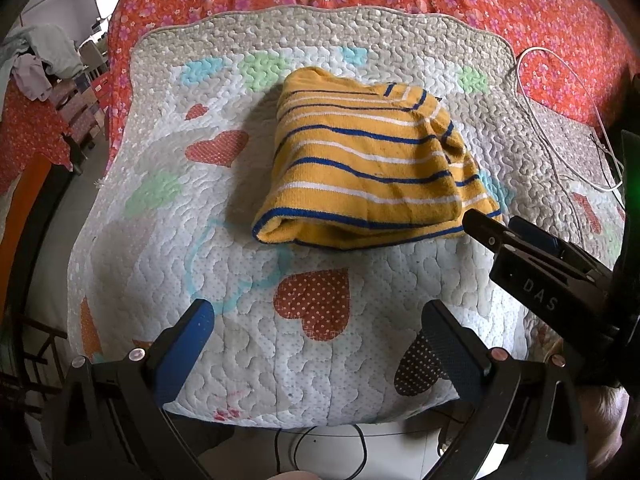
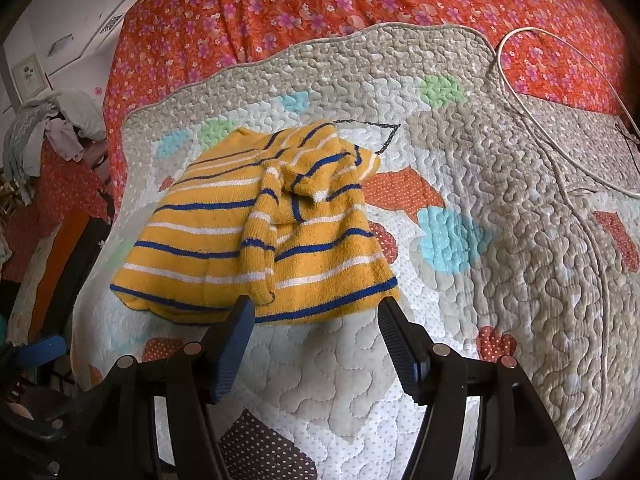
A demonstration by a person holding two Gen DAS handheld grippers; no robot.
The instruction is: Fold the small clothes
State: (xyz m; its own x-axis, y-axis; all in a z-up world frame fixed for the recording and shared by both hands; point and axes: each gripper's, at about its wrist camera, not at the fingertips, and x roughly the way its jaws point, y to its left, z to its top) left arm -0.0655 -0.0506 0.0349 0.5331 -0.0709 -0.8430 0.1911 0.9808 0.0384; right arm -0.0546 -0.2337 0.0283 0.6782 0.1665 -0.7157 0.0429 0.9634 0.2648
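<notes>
The right tool [image 2: 316, 312] tilts downward over the quilted mat [image 2: 500, 240], its two blue-padded fingers spread apart with nothing between them; the tips sit just short of the near hem of the striped yellow garment [image 2: 256, 236]. From the left wrist view the same tool comes in from the right, its black tip just at the garment's near right corner; whether it touches the cloth cannot be told.

The left tool [image 1: 316, 316] also angles down, fingers wide apart and empty, hovering above the mat's near part, well short of the garment [image 1: 372, 164].

The garment lies folded in a bundle near the middle of the mat, a sleeve draped over its top, blue hem facing the tools. Bare mat surrounds it on every side, with the broadest stretch to its right. The mat's scalloped far edge meets a floral red bedspread [image 2: 320, 0]. A white cable [image 2: 532, 108] loops over the mat's far right corner. The mat's near edge drops off below the left tool.
</notes>
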